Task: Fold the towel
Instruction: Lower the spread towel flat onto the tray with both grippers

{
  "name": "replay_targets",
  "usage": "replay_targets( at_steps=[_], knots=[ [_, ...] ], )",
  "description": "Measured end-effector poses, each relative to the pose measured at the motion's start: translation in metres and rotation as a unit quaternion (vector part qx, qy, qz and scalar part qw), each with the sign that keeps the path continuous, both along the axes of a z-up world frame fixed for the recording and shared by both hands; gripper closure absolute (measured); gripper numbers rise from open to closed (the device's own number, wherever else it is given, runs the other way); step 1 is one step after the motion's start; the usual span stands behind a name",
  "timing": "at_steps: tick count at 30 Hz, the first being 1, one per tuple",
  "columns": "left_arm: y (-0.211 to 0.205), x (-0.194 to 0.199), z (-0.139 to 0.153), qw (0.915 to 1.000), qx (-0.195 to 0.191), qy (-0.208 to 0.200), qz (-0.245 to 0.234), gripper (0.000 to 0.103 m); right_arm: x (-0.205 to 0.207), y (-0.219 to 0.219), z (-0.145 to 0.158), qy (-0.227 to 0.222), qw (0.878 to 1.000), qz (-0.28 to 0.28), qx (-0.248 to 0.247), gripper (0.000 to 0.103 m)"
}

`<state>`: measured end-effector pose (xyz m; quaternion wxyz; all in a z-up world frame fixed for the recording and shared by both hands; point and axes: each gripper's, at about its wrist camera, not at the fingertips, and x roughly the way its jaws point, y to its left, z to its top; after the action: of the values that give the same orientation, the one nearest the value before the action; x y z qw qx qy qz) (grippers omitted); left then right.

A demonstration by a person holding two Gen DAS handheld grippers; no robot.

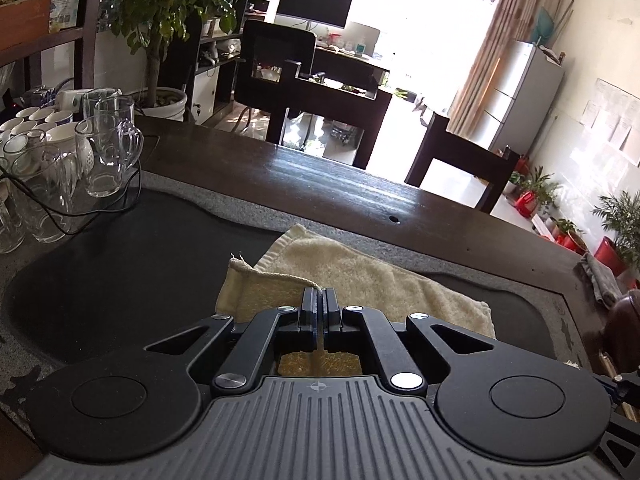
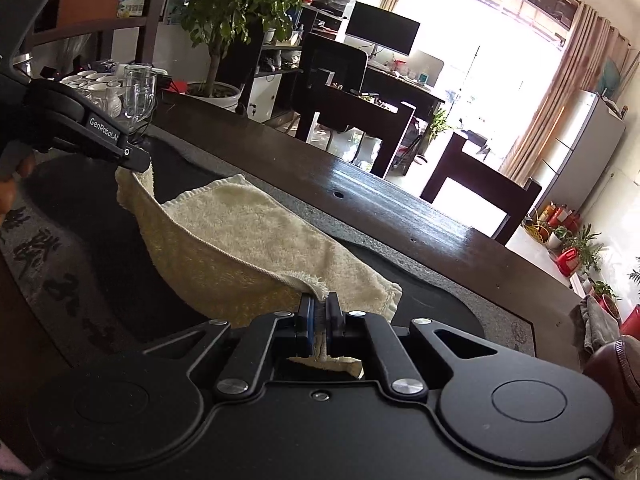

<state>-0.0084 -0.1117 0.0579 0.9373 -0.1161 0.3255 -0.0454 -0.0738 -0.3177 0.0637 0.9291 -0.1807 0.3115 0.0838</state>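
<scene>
**Right wrist view: both corners pinched, towel half-lifted**

We have the right gripper [image 2: 319, 307] clamped on one near corner of the cream towel [image 2: 248, 228], cloth visibly squeezed between its fingers. Left gripper [image 2: 138, 164] shows in the same view, closed on the other near corner and held higher. Left wrist view agrees: left gripper [image 1: 320, 300] pressed together with the towel's [image 1: 360, 276] hem caught in it.

Near edge hangs as a sagging curve between the two grips; far half lies on the dark tea tray [image 1: 132, 264], just short of its grey stone rim [image 1: 256, 216].

Handling, as we judge it: terry cloth, light, fully limp, not slippery. It won't hold shape, so we keep the span taut. Hemmed corners are the right hold points, since the stitched edge gives bite.

Glass mugs [image 1: 112, 148] stand to the left, well apart from the towel.
</scene>
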Motion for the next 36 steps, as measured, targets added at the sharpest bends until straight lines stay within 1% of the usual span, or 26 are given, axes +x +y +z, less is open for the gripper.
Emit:
replay_targets(
  at_steps=[7, 11, 16, 21, 25, 30, 36],
  knots=[
    [-0.012, 0.038, 0.003, 0.9999, 0.002, -0.011, 0.0, 0.1, 0.036, -0.009, -0.005, 0.001, 1.0, -0.012, -0.006, 0.097],
    [-0.019, 0.061, 0.001, 1.0, 0.001, -0.005, 0.0, 0.1, 0.054, -0.014, -0.007, 0.0, 1.0, -0.022, -0.011, 0.097],
    [-0.032, 0.093, -0.003, 0.9999, 0.012, -0.008, 0.0, 0.1, 0.078, -0.016, -0.012, -0.001, 0.999, -0.031, -0.025, 0.097],
    [-0.044, 0.125, -0.013, 0.9996, 0.028, -0.005, 0.003, 0.1, 0.111, -0.019, -0.025, 0.005, 0.998, -0.045, -0.038, 0.097],
    [-0.054, 0.151, -0.026, 0.9993, 0.035, 0.008, 0.01, 0.1, 0.132, -0.02, -0.038, 0.01, 0.997, -0.057, -0.049, 0.097],
    [-0.057, 0.172, -0.04, 0.9989, 0.039, 0.019, 0.02, 0.1, 0.154, -0.022, -0.06, 0.027, 0.996, -0.075, -0.04, 0.097],
    [-0.053, 0.187, -0.05, 0.9982, 0.045, 0.024, 0.033, 0.1, 0.169, -0.029, -0.075, 0.038, 0.994, -0.099, -0.028, 0.097]
  ],
)
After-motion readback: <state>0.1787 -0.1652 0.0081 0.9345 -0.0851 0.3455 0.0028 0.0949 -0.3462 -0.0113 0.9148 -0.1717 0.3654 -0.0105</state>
